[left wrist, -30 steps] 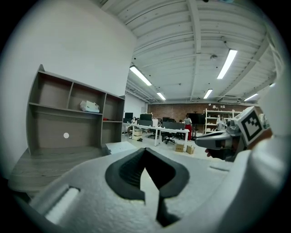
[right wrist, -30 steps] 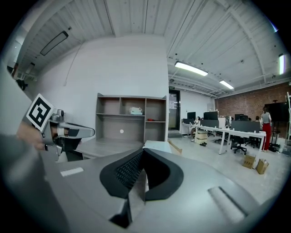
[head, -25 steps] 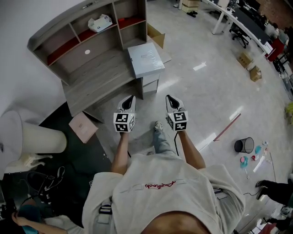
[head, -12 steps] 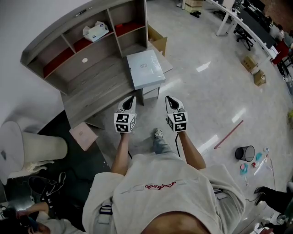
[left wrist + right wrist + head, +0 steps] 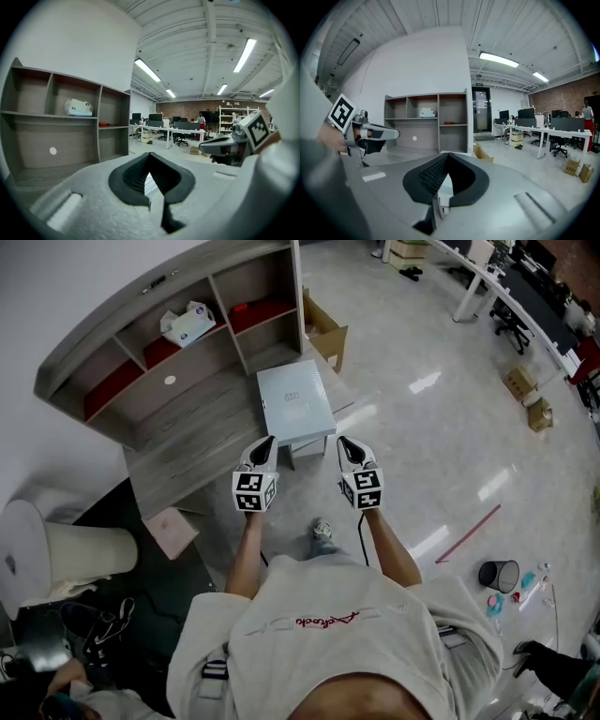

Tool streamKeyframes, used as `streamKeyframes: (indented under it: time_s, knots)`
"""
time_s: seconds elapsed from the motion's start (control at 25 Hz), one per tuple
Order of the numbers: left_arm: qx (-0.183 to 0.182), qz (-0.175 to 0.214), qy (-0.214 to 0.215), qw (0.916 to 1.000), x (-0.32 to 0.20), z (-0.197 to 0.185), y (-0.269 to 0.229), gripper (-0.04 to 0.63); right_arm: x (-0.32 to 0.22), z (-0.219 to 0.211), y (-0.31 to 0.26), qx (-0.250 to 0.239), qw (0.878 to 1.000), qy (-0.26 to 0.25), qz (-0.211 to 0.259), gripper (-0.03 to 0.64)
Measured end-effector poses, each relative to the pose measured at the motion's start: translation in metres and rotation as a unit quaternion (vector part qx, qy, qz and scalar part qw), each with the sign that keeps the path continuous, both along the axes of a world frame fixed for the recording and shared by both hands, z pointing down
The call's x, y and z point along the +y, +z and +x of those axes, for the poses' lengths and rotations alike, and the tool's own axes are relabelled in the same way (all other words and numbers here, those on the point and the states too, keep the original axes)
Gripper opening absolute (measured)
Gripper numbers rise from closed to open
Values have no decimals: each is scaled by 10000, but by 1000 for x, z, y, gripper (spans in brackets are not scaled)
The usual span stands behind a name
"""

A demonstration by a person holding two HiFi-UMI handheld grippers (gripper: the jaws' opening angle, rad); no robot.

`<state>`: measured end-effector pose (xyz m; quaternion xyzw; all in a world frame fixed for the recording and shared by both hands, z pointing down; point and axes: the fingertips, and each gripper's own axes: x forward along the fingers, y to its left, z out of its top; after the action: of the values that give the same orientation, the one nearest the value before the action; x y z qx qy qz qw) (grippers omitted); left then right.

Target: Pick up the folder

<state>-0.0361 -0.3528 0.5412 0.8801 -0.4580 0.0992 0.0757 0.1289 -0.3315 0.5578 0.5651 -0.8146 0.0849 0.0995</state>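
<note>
A pale blue-grey flat folder (image 5: 295, 399) lies on the right end of the grey wooden desk (image 5: 187, 432) in the head view. My two grippers are held side by side just short of it, above the floor. The left gripper (image 5: 265, 442) points at the folder's near left corner, its jaws shut and empty. The right gripper (image 5: 345, 442) is level with the near right corner, also shut and empty. In the left gripper view the jaws (image 5: 150, 157) meet, and the right gripper (image 5: 220, 149) shows beside them. In the right gripper view the jaws (image 5: 449, 157) meet too.
The desk carries a shelf unit (image 5: 141, 315) holding a white box (image 5: 186, 322) and red items (image 5: 253, 307). An open cardboard box (image 5: 323, 329) stands behind the desk. A pink flat item (image 5: 171, 531), a white cylinder (image 5: 75, 549), a red stick (image 5: 467, 532) and a black bin (image 5: 494, 575) are on the floor.
The person has walked toward the desk, carrying both grippers forward. The folder and desk now lie closer to the gripper tips. Both pairs of jaws stay shut.
</note>
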Motion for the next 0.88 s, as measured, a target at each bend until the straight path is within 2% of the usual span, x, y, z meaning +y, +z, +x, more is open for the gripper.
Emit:
streamKeyframes:
  time_s: [0.4,0.88]
  knots:
    - [-145,58,-237,9996,-61,17,-7,-2,-65,20,-1,-84,9996,-270,37,5]
    - [-212,-163,-415,9988,-80,17,13,-1,-87,27,14,-155,9989,-422,-111,5]
